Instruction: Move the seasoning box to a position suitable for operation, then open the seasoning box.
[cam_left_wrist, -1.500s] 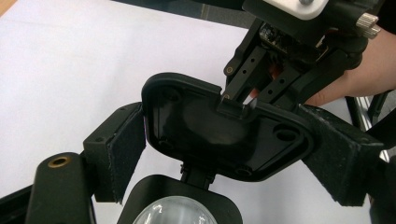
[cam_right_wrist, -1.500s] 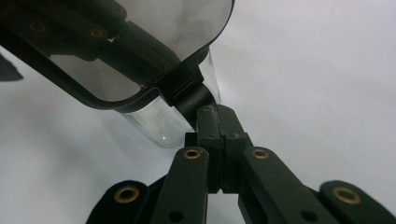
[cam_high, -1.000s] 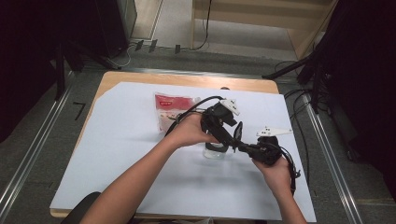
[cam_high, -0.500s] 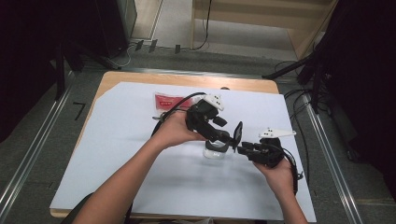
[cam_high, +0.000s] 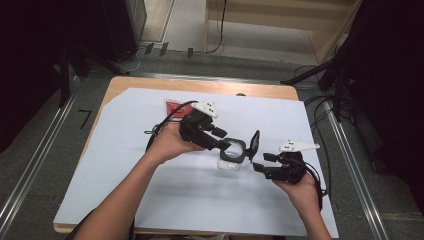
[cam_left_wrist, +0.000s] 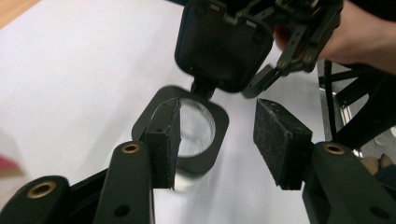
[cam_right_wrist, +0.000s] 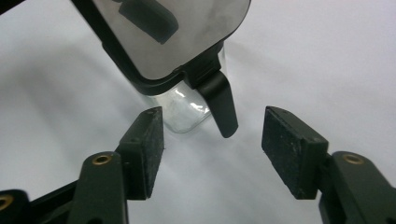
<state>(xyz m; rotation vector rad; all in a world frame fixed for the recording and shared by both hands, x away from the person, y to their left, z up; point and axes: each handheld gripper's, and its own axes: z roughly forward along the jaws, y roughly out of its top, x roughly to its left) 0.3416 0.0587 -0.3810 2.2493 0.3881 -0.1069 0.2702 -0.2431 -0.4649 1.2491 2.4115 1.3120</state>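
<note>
The small clear glass jar (cam_high: 229, 163) with its black hinged flip lid (cam_high: 255, 143) swung up is standing mid-table on the white sheet (cam_high: 125, 165), the left gripper (cam_high: 227, 148) reaching over its rim with jaws parted, perhaps to steady it, while the right gripper (cam_high: 256, 166), jaws likewise spread and empty, is waiting just beside the lid.

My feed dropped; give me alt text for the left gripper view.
A clear jar with a black collar stands on white paper, its hinged black lid flipped open. The left gripper is open, one pad at the rim; the right gripper is beyond the lid.
</note>
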